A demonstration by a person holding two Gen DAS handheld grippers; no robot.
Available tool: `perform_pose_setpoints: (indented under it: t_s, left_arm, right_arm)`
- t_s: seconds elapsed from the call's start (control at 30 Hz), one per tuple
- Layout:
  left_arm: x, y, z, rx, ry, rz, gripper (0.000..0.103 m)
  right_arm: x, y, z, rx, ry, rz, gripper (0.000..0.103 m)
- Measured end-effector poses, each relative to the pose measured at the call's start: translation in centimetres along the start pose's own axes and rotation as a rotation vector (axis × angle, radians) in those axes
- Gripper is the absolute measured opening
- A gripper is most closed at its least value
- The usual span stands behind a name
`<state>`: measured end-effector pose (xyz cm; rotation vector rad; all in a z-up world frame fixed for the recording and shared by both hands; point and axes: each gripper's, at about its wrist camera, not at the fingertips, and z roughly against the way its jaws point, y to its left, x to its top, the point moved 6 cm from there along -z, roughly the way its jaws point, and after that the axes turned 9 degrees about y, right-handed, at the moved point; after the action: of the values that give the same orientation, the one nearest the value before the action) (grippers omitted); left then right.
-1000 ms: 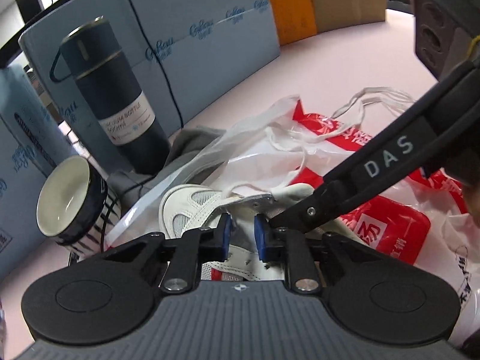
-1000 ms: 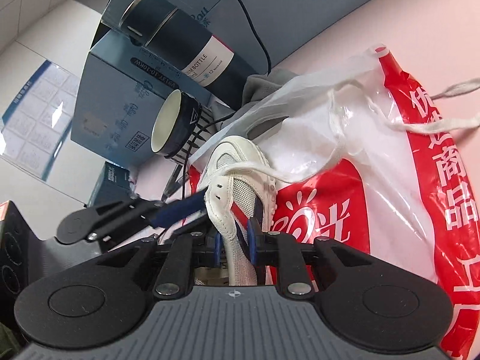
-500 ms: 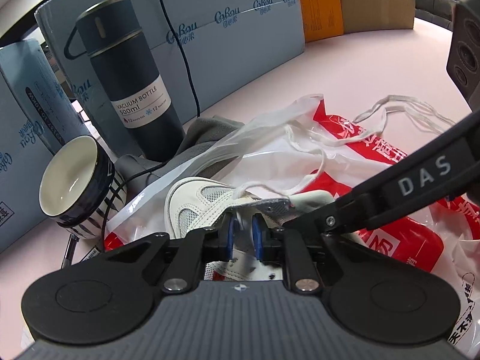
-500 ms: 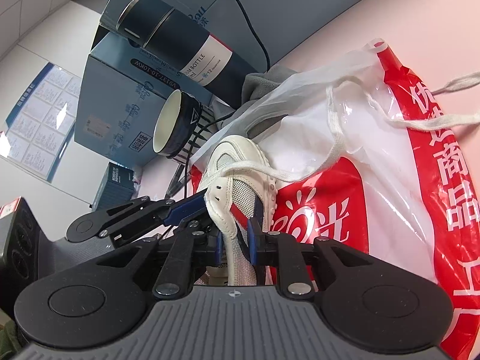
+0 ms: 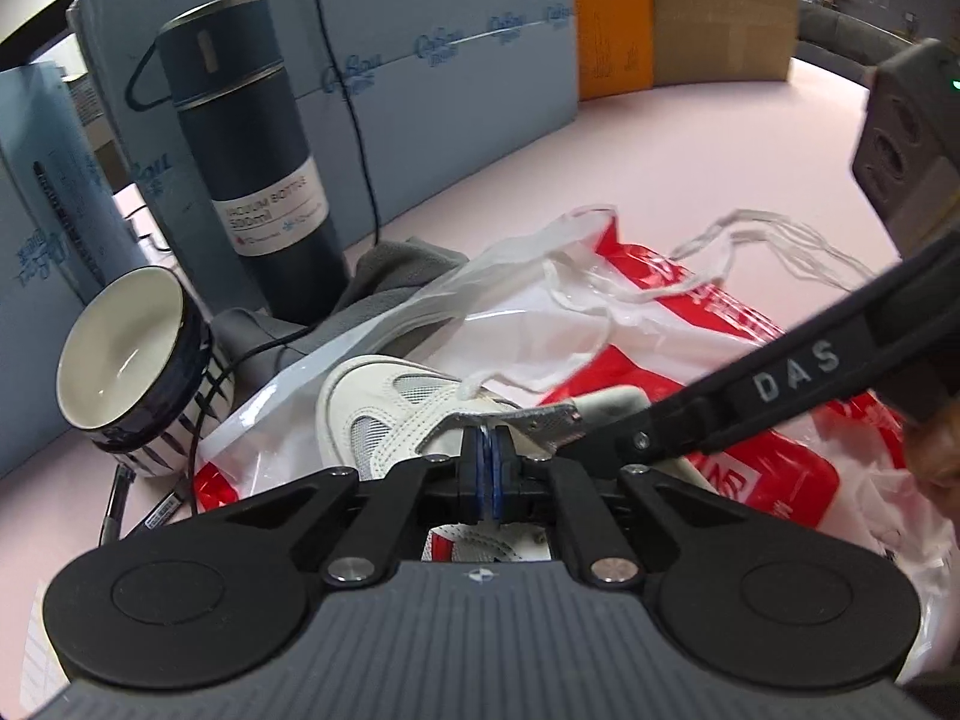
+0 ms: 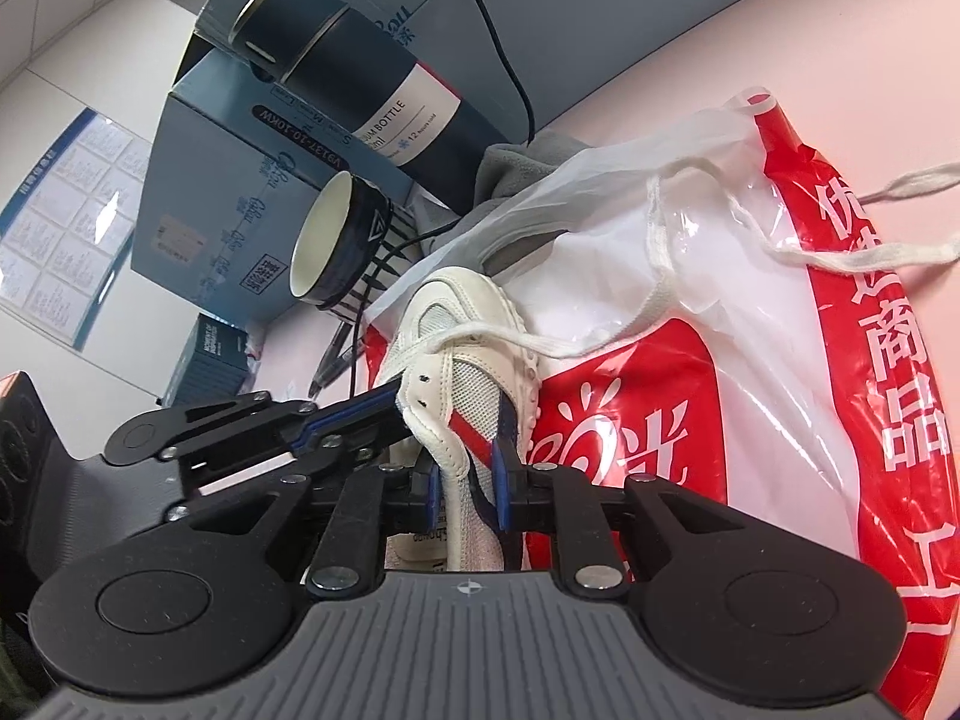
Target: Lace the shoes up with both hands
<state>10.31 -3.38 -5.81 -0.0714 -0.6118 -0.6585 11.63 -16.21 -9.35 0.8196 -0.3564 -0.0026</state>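
A white sneaker [image 5: 372,402] lies on a red and white plastic bag [image 5: 774,480], toe pointing away. Its white lace [image 6: 540,345] runs from a front eyelet out over the bag. My left gripper [image 5: 483,462] is shut, with a thin pale edge of the left eyelet flap [image 5: 516,420] pinched between its blue pads. In the right wrist view its fingers [image 6: 360,414] meet that flap from the left. My right gripper [image 6: 465,486] is shut on the shoe's tongue and right side [image 6: 474,396]. Its black finger [image 5: 780,372] reaches in from the right.
A dark vacuum bottle [image 5: 258,180] stands behind the shoe. A striped mug [image 5: 138,360] lies on its side to the left, beside a grey cloth [image 5: 402,276]. Blue boxes [image 5: 450,60] wall off the back. A black cable and pens [image 5: 114,516] lie left; the pink table [image 5: 690,168] lies to the right.
My left gripper's jaws have closed from a small gap to shut on the flap edge, and its view has rolled a little. The right gripper has kept its hold without moving.
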Motion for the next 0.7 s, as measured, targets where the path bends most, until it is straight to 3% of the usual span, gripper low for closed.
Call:
perform_pose_setpoints:
  t_s: [0.13,0.23,0.47,0.5,0.7]
  left_arm:
    - [-0.2,0.2,0.6,-0.045,0.008,-0.021,0.002]
    - [-0.2,1.0,1.2,-0.097,-0.007,0.014,0.002]
    - [-0.2,1.6,1.5,-0.091,-0.015,0.036,0.002]
    - [-0.2,1.8,1.5,-0.084,-0.016,0.046,0.002]
    - [-0.1,1.9,2.0,-0.026,-0.021,0.031,0.002]
  right_arm:
    - [-0.1,-0.1,-0.1,-0.006,-0.002,-0.009,0.016]
    - [-0.1,-0.3,-0.2,-0.011,0.001,-0.02,0.022]
    - [-0.1,-0.1,-0.4,-0.027,0.008,-0.007,0.025]
    - [-0.1,-0.3,-0.6,-0.027,0.014,-0.017,0.029]
    - [-0.2,0.0,-0.7,-0.055,0.015,0.013,0.03]
